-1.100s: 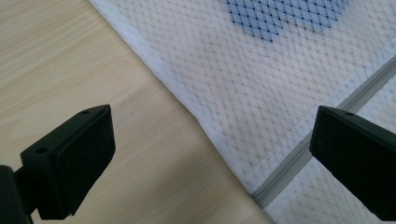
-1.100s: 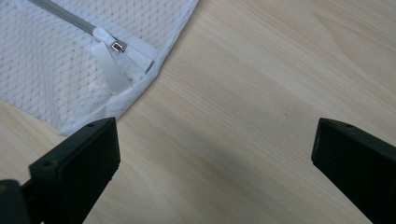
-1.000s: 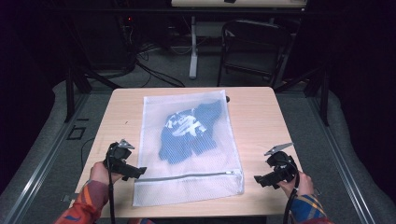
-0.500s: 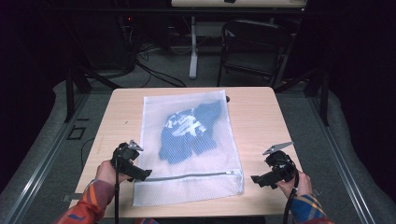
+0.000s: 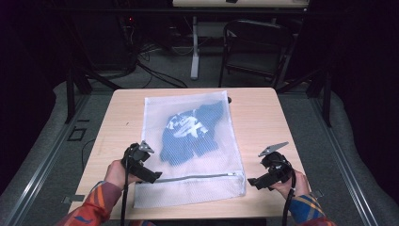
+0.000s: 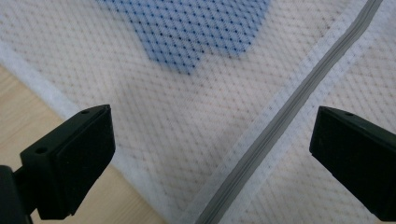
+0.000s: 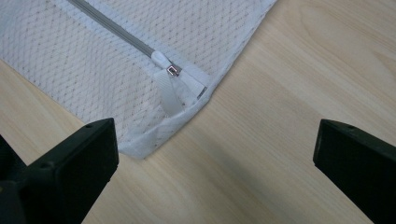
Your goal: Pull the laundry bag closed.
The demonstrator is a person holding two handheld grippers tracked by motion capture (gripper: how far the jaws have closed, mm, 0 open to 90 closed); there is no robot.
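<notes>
At the left we hold the left gripper (image 5: pixel 153 176) over the near left part of the mesh laundry bag (image 5: pixel 197 188), its jaws spread wide with nothing between them; in the left gripper view they straddle the grey zipper (image 6: pixel 280 121) and the white netting, close above the fabric, though we cannot tell whether they touch it. The bag lies flat in the middle of the wooden table (image 5: pixel 273 122), with the zipper running across its near end. Through the mesh we see a dark blue garment (image 5: pixel 190 134) with a white print lying inside, towards the far half of the bag.

Further right, the zipper ends at its metal slider (image 7: pixel 173 70), tucked at the bag's near right corner, so we judge the bag zipped along its whole length. At the far right, the right gripper (image 5: pixel 254 181) sits just beside that corner, above bare wood, its jaws likewise wide apart and empty.

As we read it, the work on the zipper has not yet begun: neither gripper grips anything, the fabric is not pinned, and the slider is untouched.
</notes>
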